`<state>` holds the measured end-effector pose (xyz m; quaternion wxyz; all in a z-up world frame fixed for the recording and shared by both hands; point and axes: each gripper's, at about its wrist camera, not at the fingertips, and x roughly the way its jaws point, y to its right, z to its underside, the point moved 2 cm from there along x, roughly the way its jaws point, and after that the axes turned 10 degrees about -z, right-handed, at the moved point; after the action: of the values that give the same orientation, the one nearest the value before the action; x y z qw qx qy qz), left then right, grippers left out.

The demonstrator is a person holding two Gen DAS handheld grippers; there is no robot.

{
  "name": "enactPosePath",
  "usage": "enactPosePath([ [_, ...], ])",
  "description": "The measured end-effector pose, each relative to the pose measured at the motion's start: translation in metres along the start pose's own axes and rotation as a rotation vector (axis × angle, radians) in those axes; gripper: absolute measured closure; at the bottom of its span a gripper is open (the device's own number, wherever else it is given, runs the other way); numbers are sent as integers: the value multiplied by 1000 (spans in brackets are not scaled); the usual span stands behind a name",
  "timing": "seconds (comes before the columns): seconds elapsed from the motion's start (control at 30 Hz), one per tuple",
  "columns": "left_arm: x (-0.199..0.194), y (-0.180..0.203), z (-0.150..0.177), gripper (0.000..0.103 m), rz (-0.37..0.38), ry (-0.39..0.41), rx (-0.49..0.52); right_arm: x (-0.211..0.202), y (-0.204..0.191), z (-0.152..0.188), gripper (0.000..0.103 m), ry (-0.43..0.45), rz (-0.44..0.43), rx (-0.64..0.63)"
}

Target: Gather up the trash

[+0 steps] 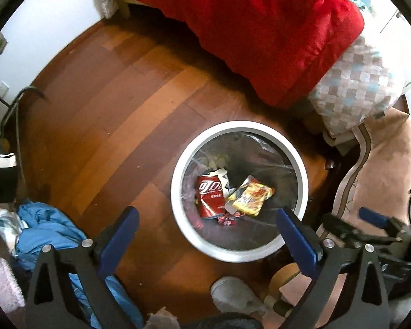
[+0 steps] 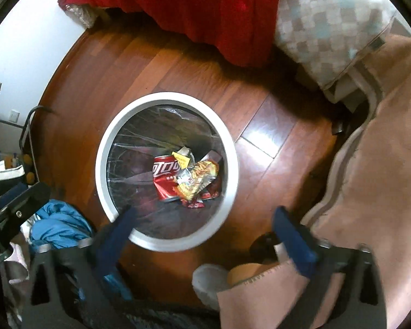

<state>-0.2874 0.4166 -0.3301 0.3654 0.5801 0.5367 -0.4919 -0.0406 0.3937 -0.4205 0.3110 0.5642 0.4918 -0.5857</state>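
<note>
A round white-rimmed bin (image 1: 178, 170) with a clear liner stands on the wooden floor; it also shows in the right wrist view (image 2: 101, 164). Inside lie a red cola can (image 1: 209, 200) (image 2: 164, 176), a yellow snack wrapper (image 1: 250, 196) (image 2: 198, 181) and small red and silver scraps. My left gripper (image 1: 208, 220) is open and empty, above the bin's near rim. My right gripper (image 2: 205, 219) is open and empty, also above the near rim. The right gripper shows in the left view at the right edge (image 1: 375, 222).
A bed with a red blanket (image 1: 246, 27) and checked pillow (image 1: 356, 87) lies behind the bin. A pink cover (image 2: 370, 164) hangs at right. Blue cloth (image 1: 46, 230) lies at left. A white slipper (image 1: 235, 293) is near the bottom. A black stand (image 1: 13, 109) is at far left.
</note>
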Motion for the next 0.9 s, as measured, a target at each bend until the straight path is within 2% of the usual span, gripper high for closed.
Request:
enactPosePath([
  [0.3,-72,-8,33,0,1,85,8,-87,-26,37,0,93,27,-102],
  [0.6,-147,-15,54,0,32,164,11,-179,-48,75,0,184,-54,-135],
  [0.9,-234,-22,78,0,117,246,23,-268,-72,112,0,245,-164,-176],
])
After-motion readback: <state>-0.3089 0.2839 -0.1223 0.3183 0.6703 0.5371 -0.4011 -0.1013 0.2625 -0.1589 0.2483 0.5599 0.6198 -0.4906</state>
